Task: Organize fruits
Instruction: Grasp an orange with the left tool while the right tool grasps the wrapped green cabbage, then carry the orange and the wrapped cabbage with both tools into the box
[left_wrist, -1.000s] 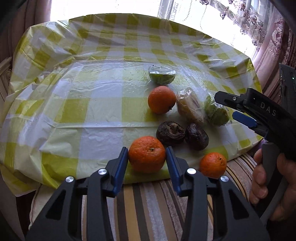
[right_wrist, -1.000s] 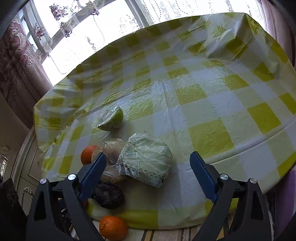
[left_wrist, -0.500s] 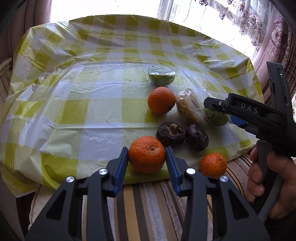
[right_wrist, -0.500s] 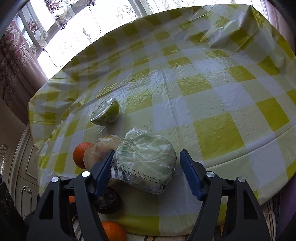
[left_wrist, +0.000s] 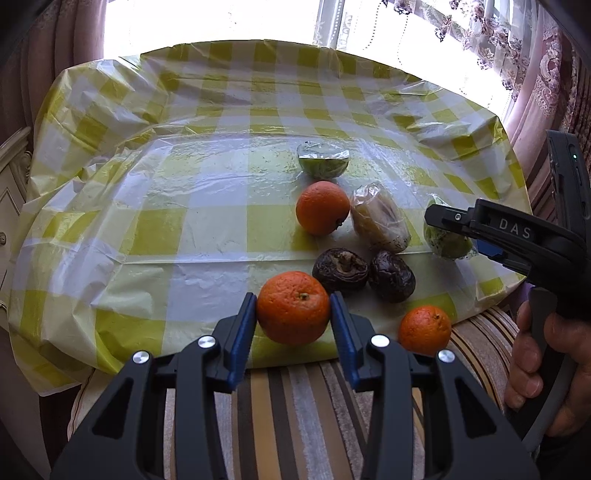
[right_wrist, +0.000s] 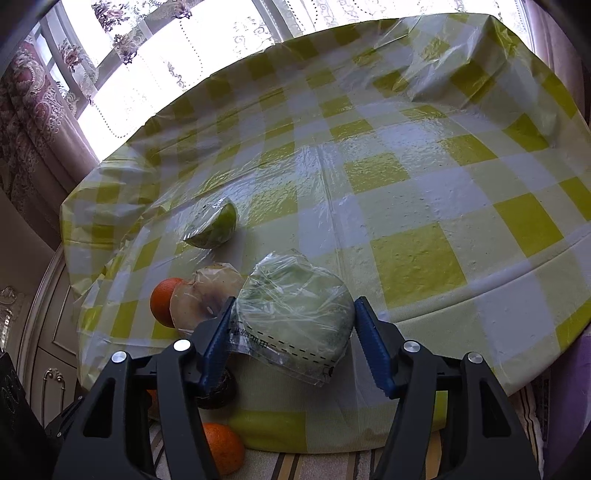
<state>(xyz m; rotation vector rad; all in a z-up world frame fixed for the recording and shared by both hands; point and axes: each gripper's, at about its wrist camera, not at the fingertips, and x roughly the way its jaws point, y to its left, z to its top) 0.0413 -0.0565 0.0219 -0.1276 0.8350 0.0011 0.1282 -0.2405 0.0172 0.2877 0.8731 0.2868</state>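
1. Across the left and middle of the table, the yellow-and-white checked plastic cloth (left_wrist: 155, 229) is lying bare and wrinkled.
2. At the near edge, the left gripper (left_wrist: 293, 308) is clamping a big orange (left_wrist: 293, 307), with both blue pads pressing its sides.
3. Behind it, a second orange (left_wrist: 322, 207) is sitting on the cloth, and farther back a wrapped green fruit half (left_wrist: 324, 159) is resting near the middle.
4. Between those and the held orange, two dark wrinkled fruits (left_wrist: 340, 269) are lying side by side, touching.
5. Just right of the second orange, a pale wrapped fruit (left_wrist: 380, 218) is lying on the cloth.
6. Near the cloth's front edge, a small orange (left_wrist: 424, 329) is sitting on the striped cushion (left_wrist: 295, 406).
7. Over at the right, the right gripper (right_wrist: 293, 334) is closing around a wrapped green fruit (right_wrist: 295, 314); its jaws have just been narrowing, and both pads are now touching the wrapping.
8. A hand (left_wrist: 543, 373) is gripping that tool's handle.
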